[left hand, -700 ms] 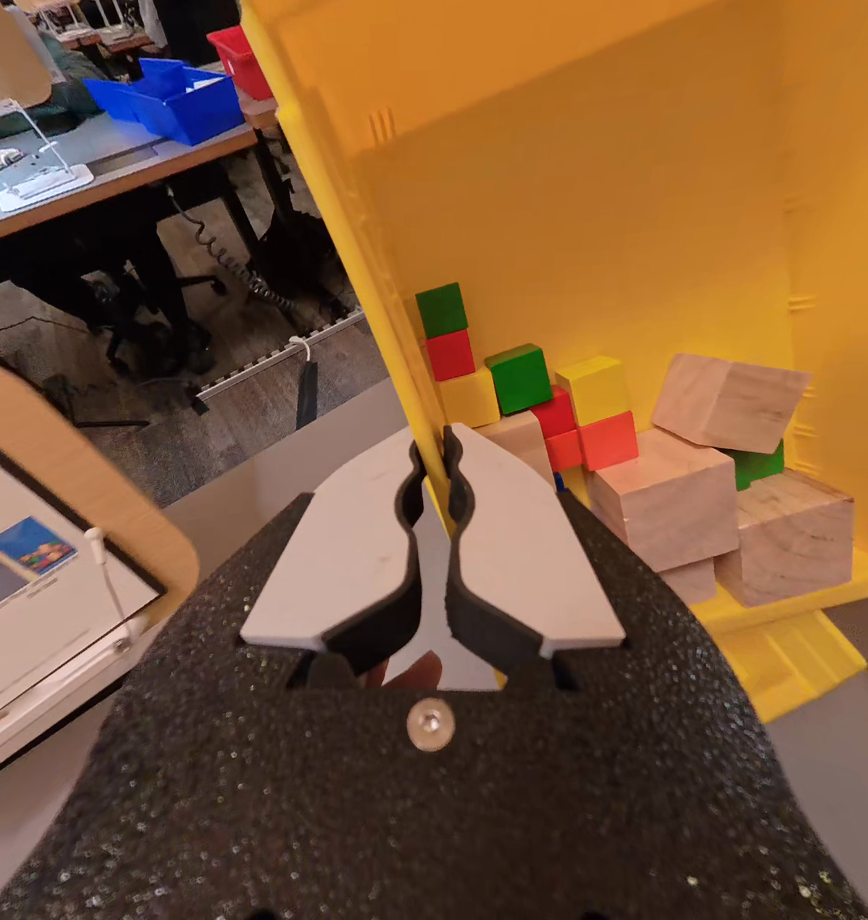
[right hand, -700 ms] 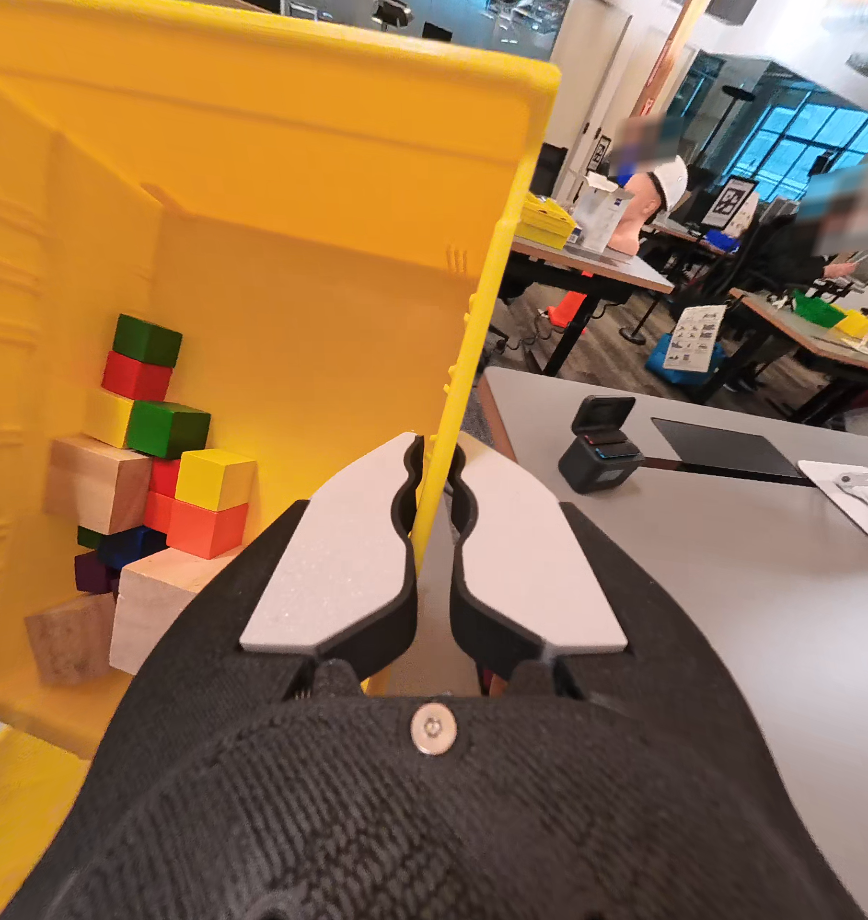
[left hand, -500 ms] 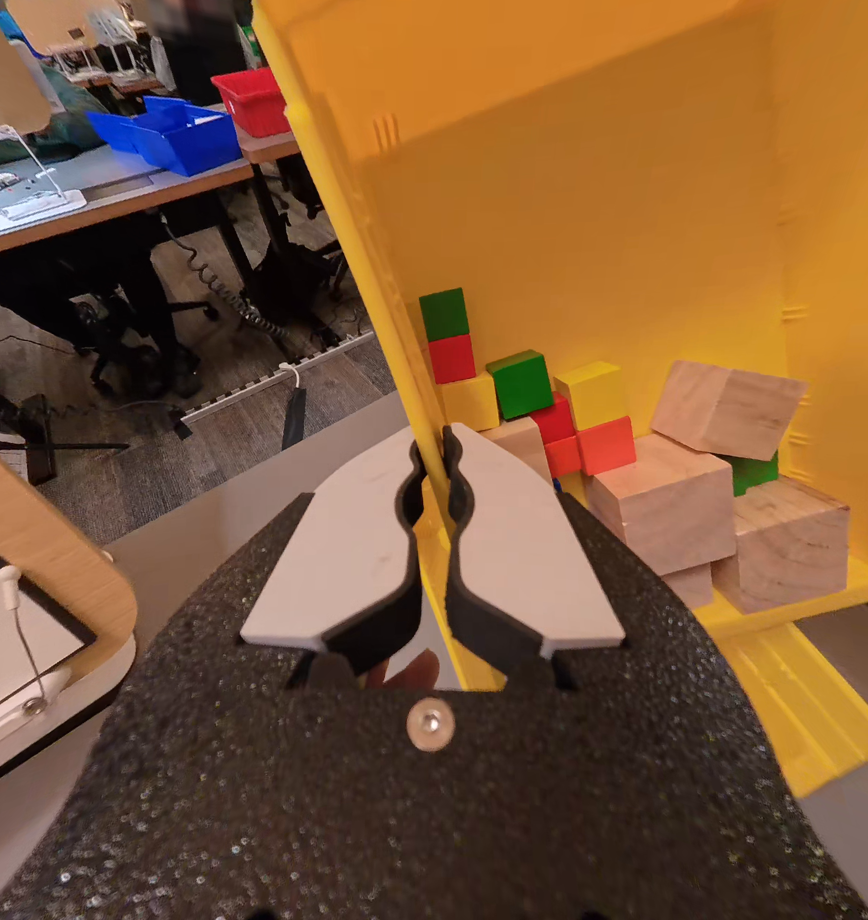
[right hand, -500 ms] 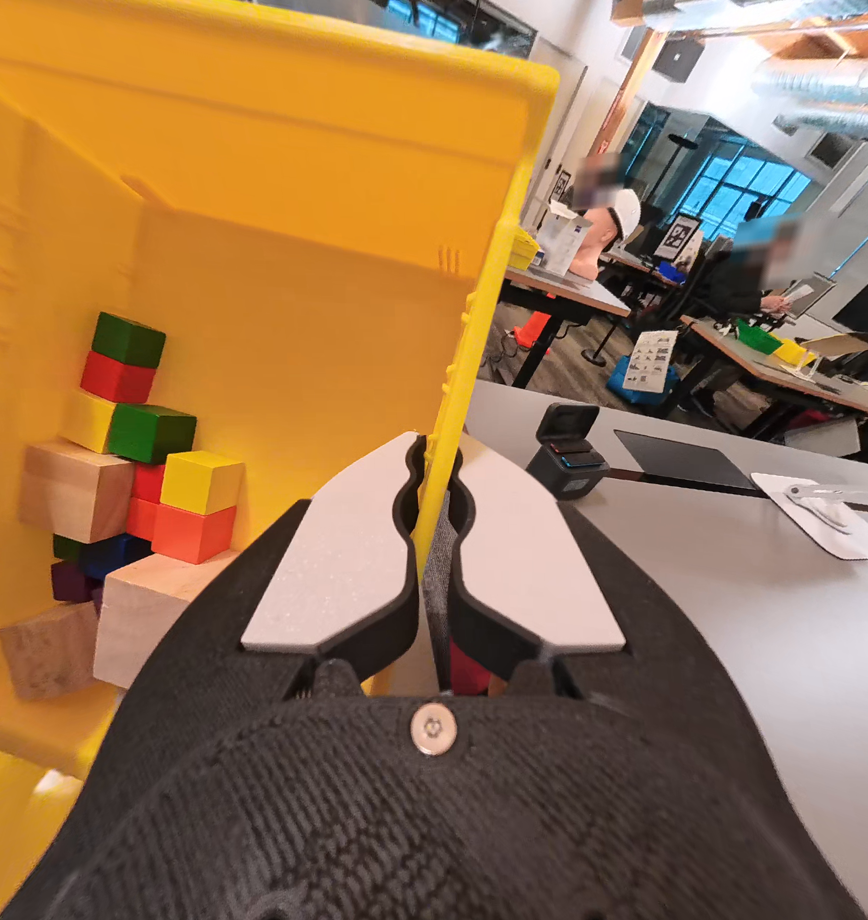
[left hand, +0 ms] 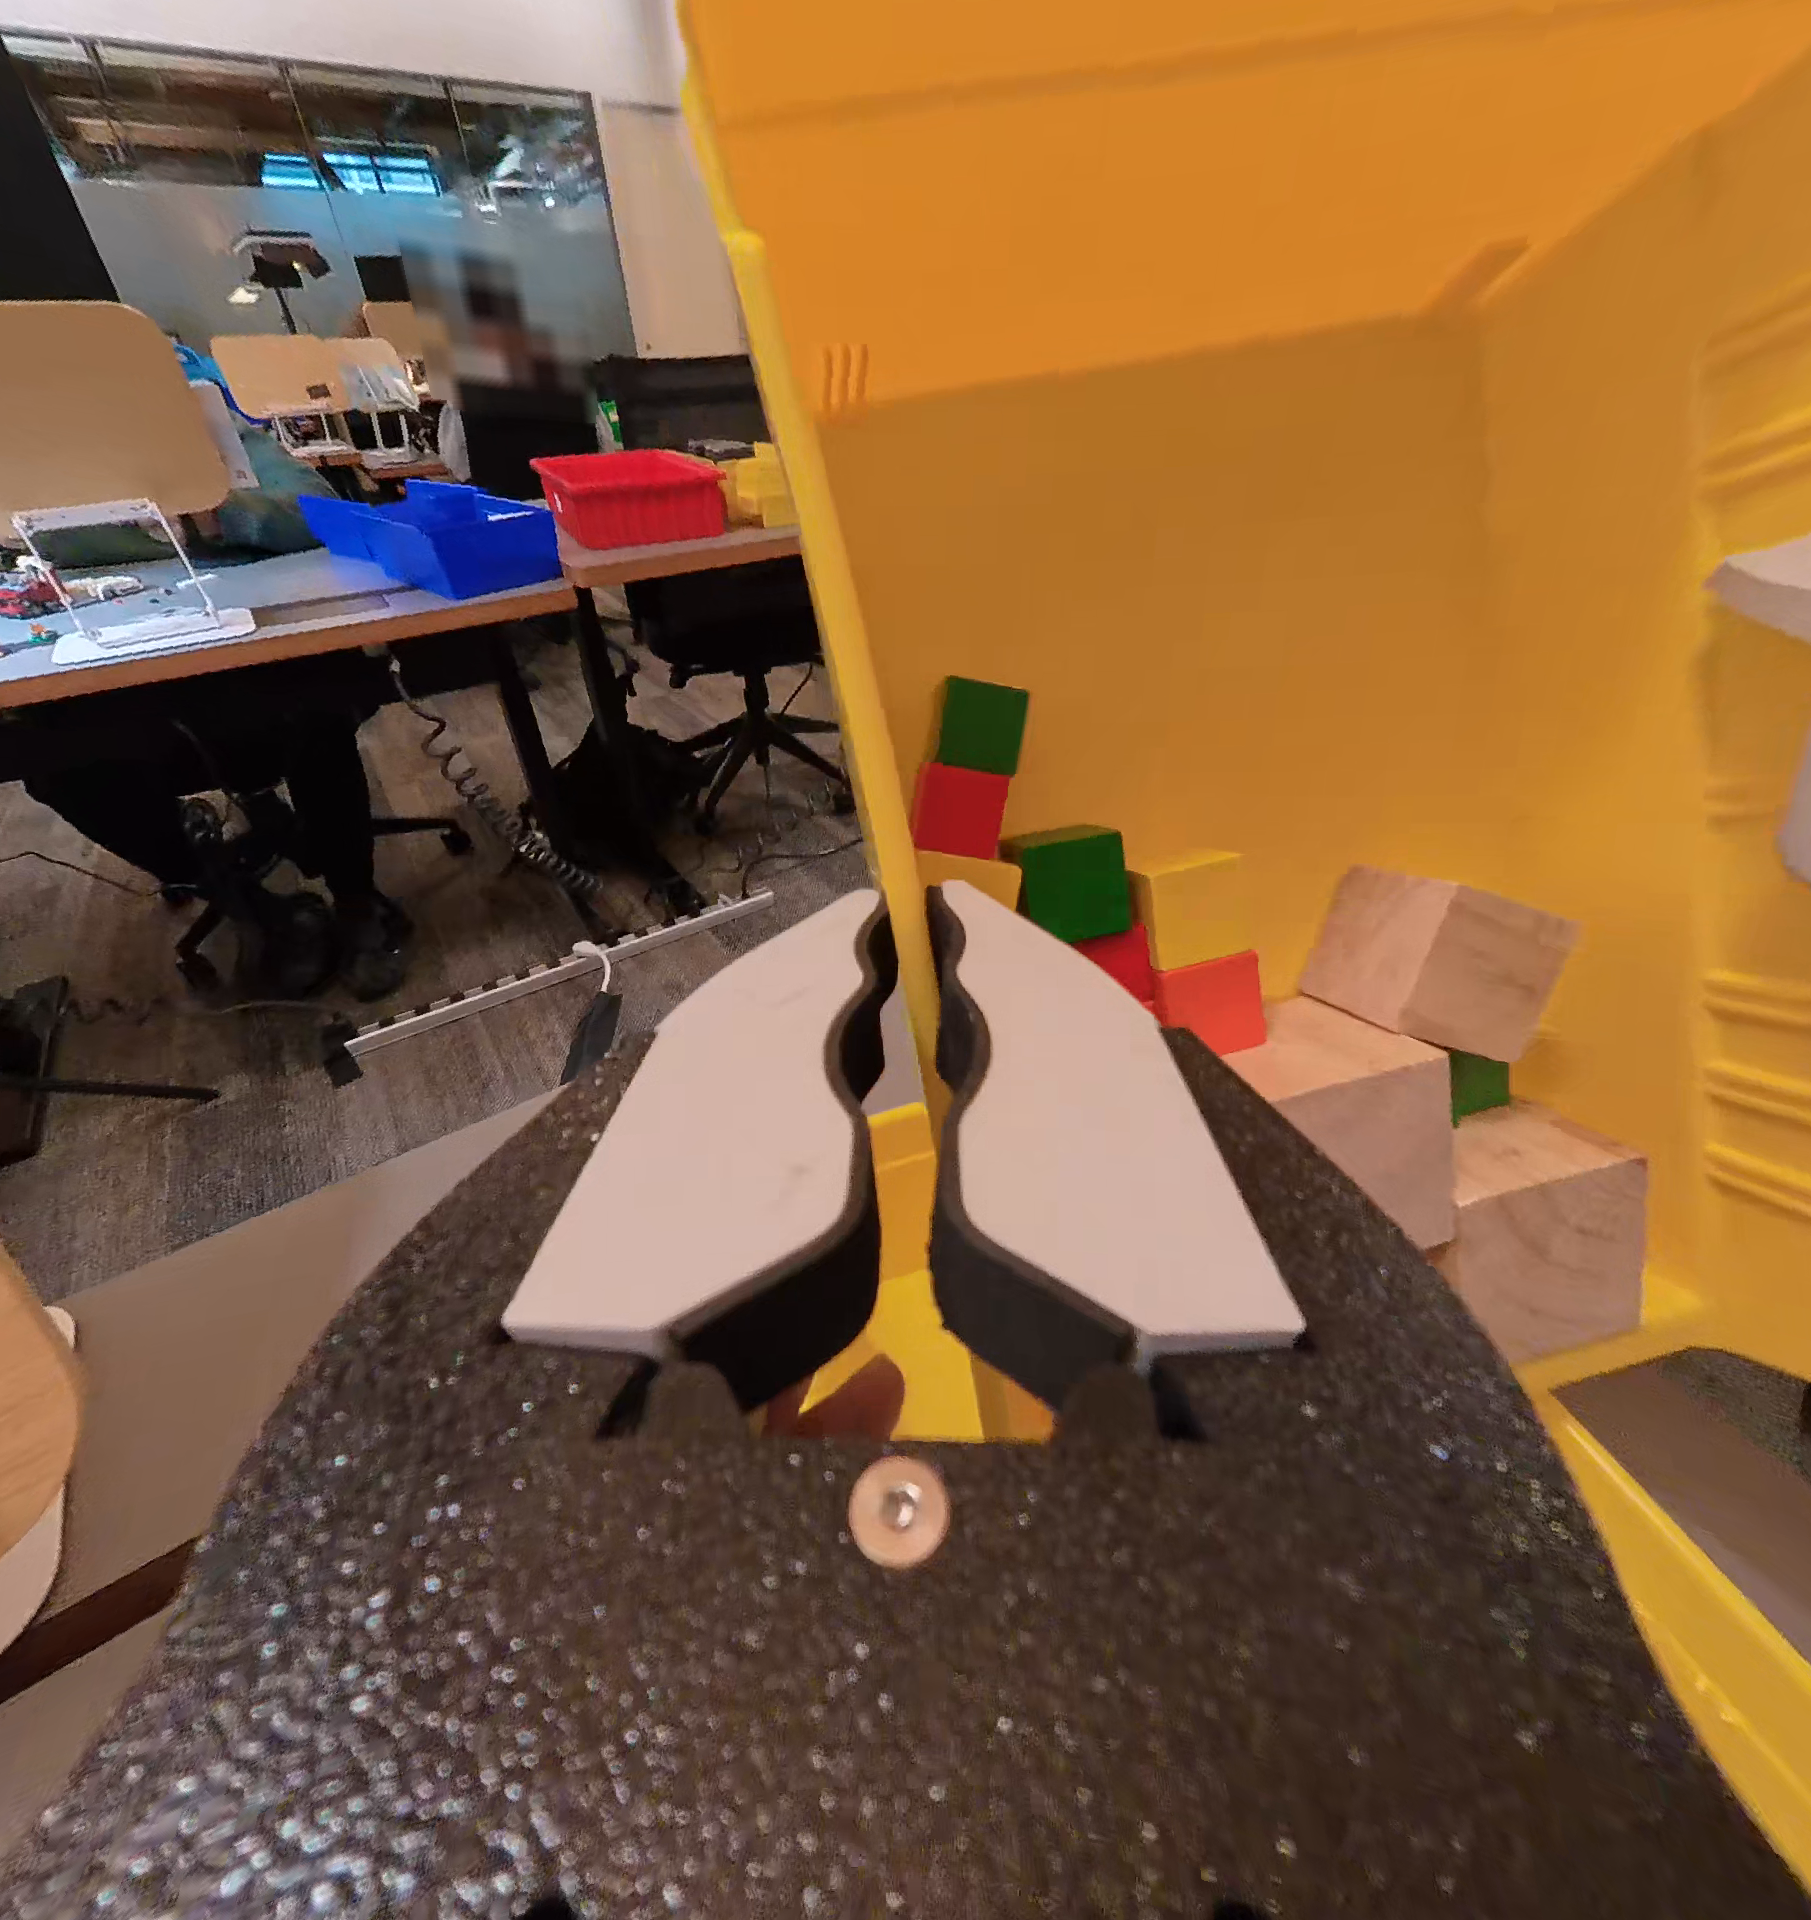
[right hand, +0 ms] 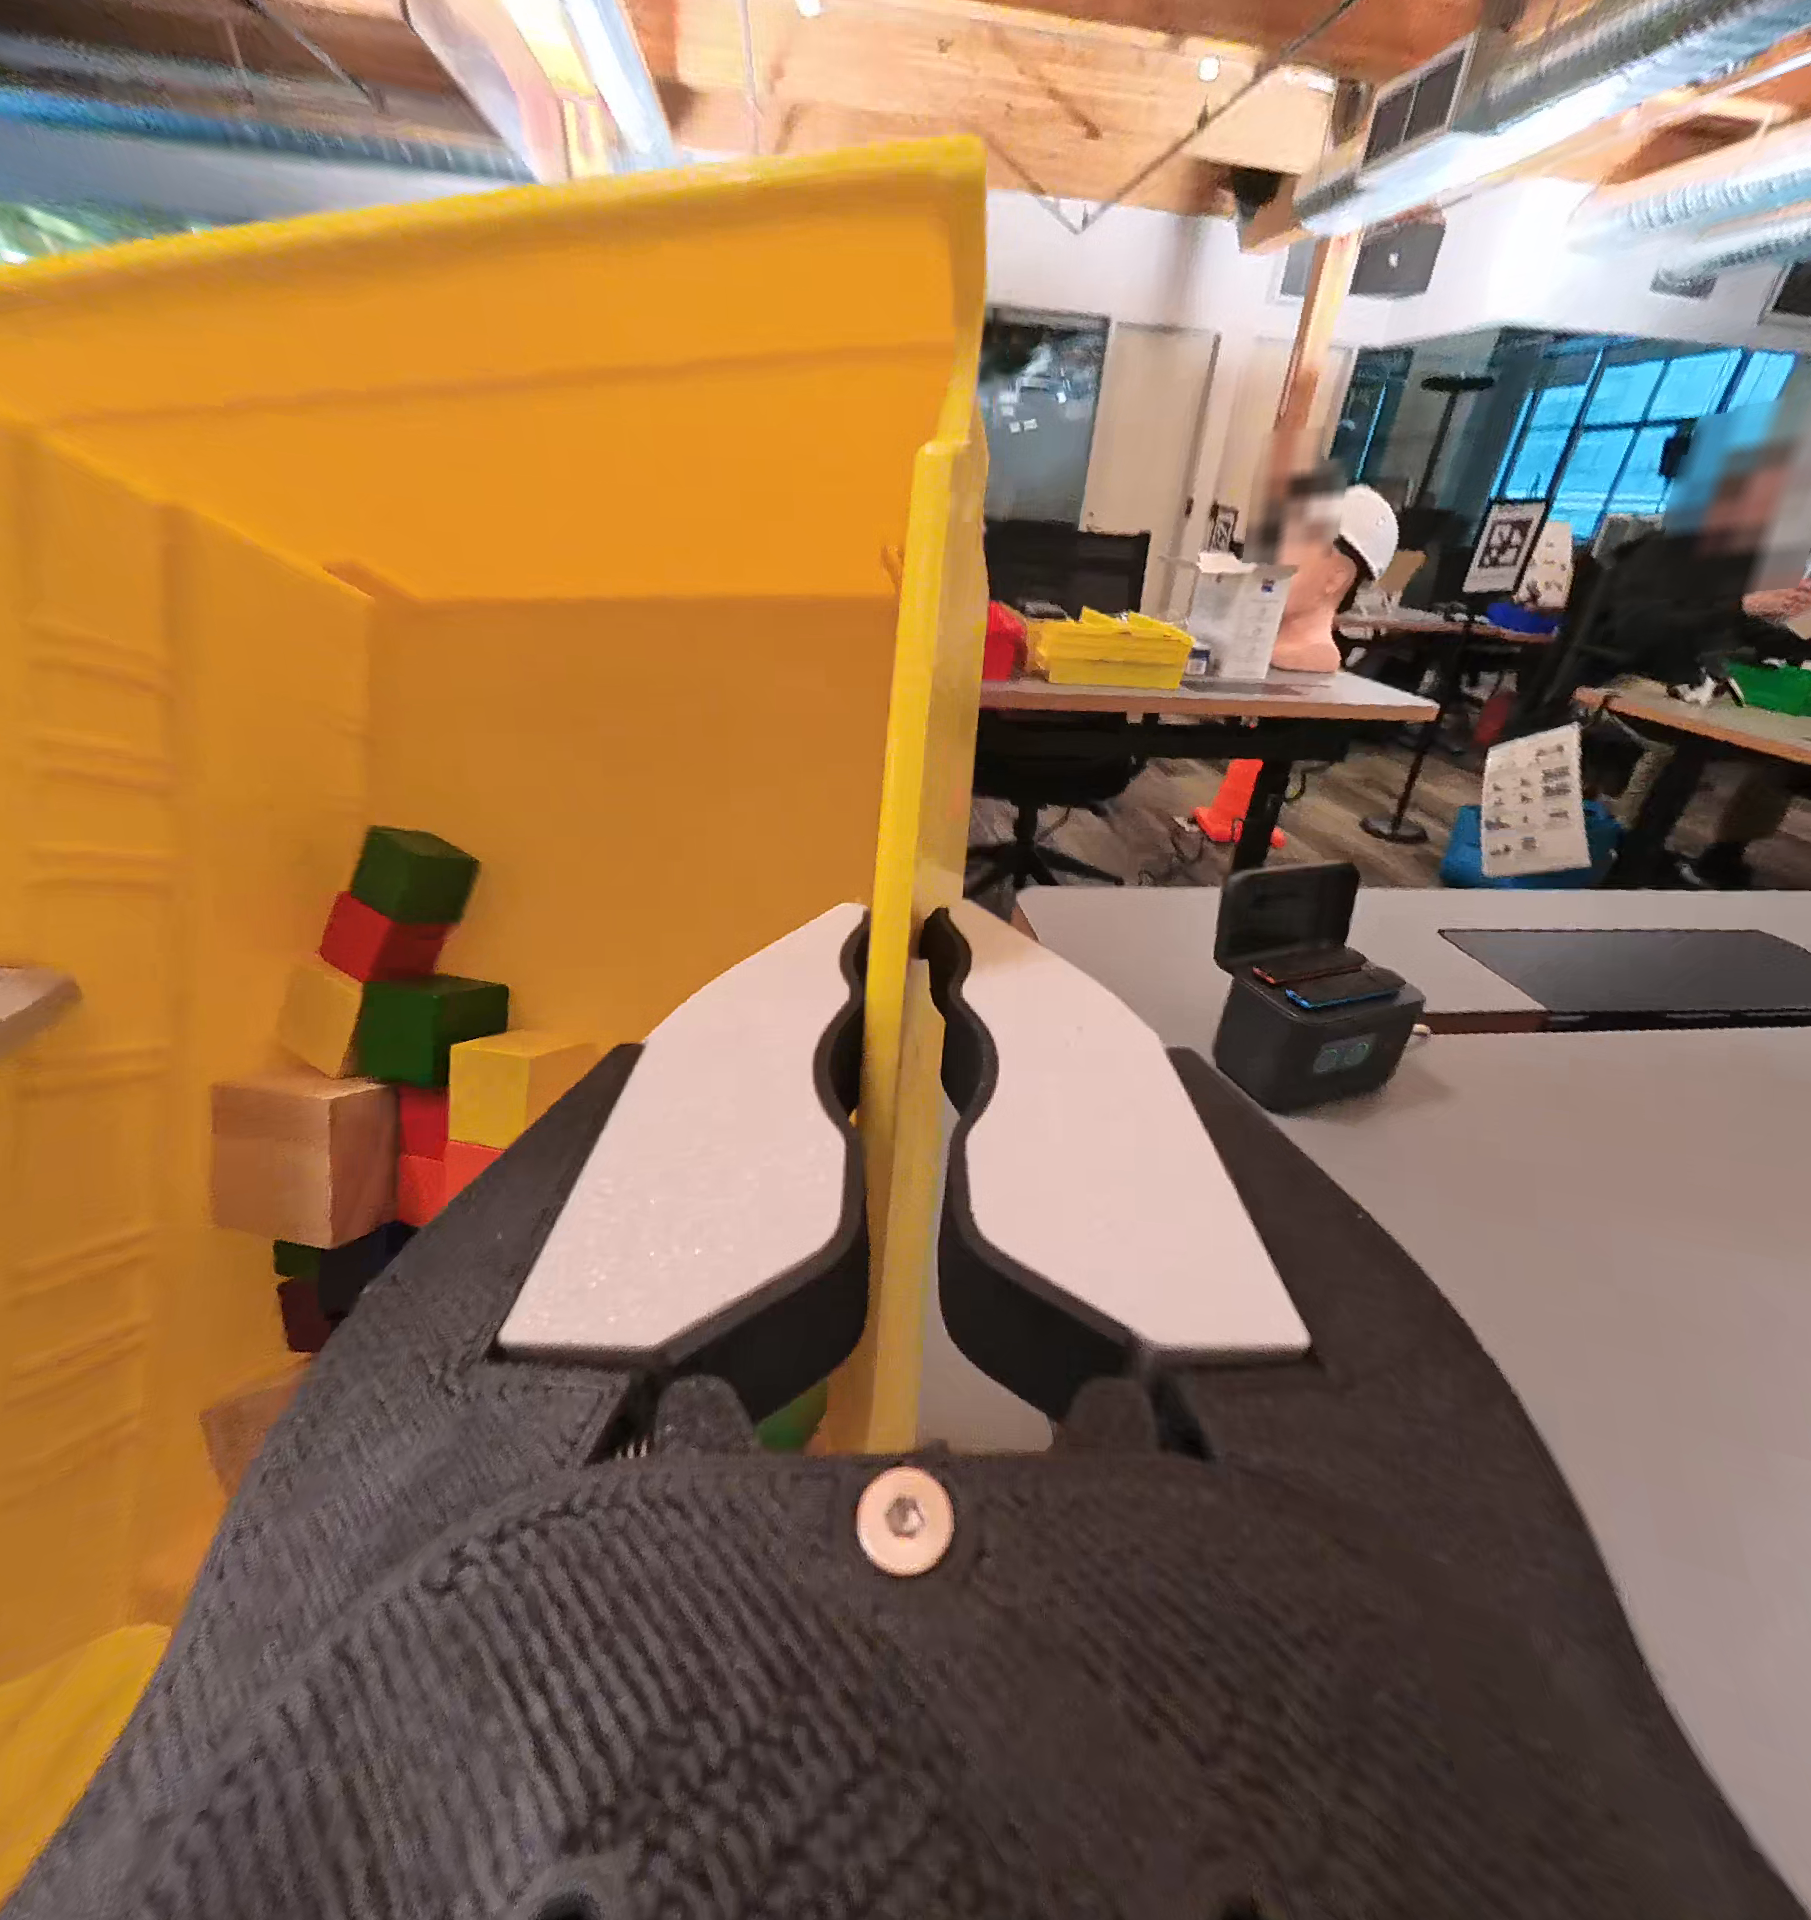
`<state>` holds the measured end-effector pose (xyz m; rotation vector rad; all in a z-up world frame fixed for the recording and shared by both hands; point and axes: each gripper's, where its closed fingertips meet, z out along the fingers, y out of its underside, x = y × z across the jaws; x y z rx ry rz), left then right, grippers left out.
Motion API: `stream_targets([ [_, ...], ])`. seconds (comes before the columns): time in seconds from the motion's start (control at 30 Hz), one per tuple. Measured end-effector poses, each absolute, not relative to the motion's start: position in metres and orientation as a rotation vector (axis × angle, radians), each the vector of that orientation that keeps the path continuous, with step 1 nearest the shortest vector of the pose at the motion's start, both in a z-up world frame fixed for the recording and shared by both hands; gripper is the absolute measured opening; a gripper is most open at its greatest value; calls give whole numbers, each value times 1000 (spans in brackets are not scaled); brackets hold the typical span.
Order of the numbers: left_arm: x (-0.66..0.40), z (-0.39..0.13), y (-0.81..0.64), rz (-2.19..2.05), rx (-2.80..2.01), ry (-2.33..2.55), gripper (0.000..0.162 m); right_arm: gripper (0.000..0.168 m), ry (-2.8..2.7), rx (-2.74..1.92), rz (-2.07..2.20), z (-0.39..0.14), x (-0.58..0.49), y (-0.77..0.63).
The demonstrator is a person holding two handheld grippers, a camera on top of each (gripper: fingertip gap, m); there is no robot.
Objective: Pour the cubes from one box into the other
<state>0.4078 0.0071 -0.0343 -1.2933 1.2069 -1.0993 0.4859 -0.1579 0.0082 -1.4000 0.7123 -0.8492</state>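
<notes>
Cubes [left hand: 1192,935] are piling ahead of each clamped tool, left tool [left hand: 906,925] and right tool [right hand: 893,925], gripping the tipped yellow box [left hand: 1140,571]; further tilting seems needed.

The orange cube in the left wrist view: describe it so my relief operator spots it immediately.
Start at the tipped yellow box gripped by the left claw; the cubes are piled at its low end. The orange cube sits under a yellow cube, against a big bare-wood block. It is the pile's only orange one.

Smooth plastic box [left hand: 1140,571], raw wooden cubes [left hand: 1441,961]
</notes>
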Motion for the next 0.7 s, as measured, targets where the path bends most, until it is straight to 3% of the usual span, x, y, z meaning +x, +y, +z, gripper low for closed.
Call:
stream_targets([
  [0.3, 413, -40, 8, -1156, -1283, 1174, 4, 12, 685, -1332, -770, -1, 489, -157],
  [0.7, 425, -46, 1, -1245, -1192, 1220, 6, 8, 588, -1232, -999, 5, 496, -166],
])
